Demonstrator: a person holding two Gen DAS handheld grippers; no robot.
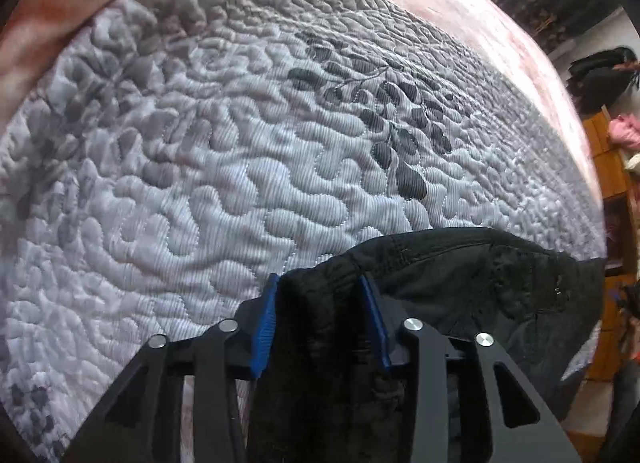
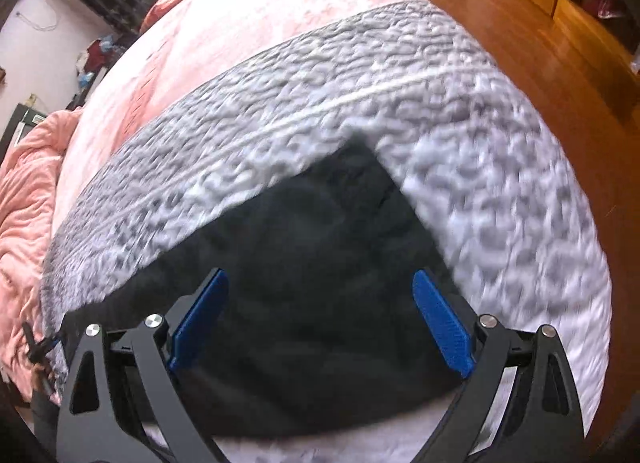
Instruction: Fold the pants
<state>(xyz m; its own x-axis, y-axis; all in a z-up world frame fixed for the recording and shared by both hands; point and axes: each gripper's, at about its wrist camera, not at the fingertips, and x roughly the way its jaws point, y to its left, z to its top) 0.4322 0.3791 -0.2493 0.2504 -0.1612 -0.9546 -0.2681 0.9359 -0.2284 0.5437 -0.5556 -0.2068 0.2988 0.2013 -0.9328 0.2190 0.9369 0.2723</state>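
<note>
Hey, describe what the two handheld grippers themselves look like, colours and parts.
Both look alike. The left gripper and the right gripper each have two flat blue ribbed finger pads mounted on matte black linkage arms with triangular cut-outs. Round silver pivot pins sit at the joints. No cables, markings or sleeves show in either view.
</note>
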